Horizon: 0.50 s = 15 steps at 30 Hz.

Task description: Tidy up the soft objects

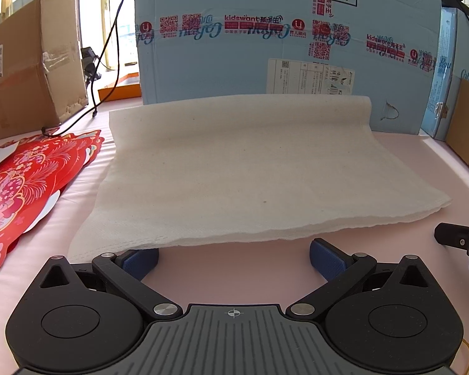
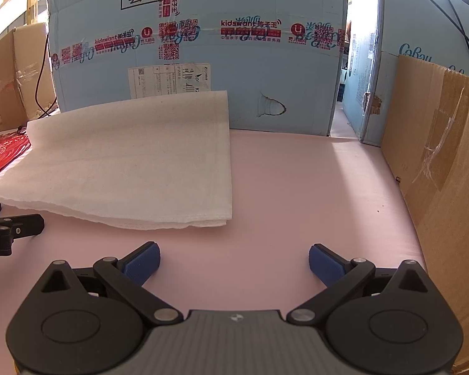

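Observation:
A folded white cloth point(image 1: 234, 168) lies flat on the pink table, its far edge curling up against a blue box. In the right wrist view the same cloth point(image 2: 131, 162) fills the left half, with its layered near edge facing me. My left gripper point(image 1: 234, 261) stands open just before the cloth's near edge; its left blue pad point(image 1: 140, 261) sits partly under the cloth's corner. My right gripper point(image 2: 234, 264) is open over bare table, to the right of the cloth and short of its near right corner. Nothing is held by either.
A large blue printed box point(image 1: 281, 31) stands behind the cloth. Brown cardboard boxes flank the table at left point(image 1: 28, 72) and right point(image 2: 447, 168). Red decorated paper sheets point(image 1: 31, 181) lie left of the cloth. A black cable point(image 1: 106, 56) hangs at the back left.

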Tool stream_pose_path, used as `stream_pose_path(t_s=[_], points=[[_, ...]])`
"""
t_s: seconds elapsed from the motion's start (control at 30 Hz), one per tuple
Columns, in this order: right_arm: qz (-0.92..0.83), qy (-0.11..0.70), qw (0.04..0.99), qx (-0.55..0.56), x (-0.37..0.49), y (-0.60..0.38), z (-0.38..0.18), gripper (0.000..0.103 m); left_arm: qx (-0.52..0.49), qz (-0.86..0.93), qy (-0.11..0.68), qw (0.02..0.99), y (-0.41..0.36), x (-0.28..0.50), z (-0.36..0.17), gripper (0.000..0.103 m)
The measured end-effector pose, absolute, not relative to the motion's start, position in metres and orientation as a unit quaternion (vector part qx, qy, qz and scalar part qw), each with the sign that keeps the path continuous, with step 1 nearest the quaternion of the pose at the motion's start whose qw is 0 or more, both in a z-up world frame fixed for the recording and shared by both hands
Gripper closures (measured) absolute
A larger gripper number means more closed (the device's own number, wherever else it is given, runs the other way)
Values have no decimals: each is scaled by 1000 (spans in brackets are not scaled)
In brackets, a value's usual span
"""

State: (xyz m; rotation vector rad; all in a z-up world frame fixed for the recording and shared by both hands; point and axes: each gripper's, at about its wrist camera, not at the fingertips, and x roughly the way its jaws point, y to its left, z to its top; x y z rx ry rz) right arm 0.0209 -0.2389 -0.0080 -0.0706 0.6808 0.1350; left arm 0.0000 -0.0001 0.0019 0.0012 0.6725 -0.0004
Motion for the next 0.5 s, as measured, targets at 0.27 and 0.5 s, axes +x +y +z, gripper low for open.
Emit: stream_pose_path(t_s=[0.27,0.5], points=[[111,333,936,-35,19,-232,-5,0,9,-16,311,950,2,-7,7,0],[125,336,932,-57,32,-222,-5,0,94,-16,227,969,0,-27,11,0]])
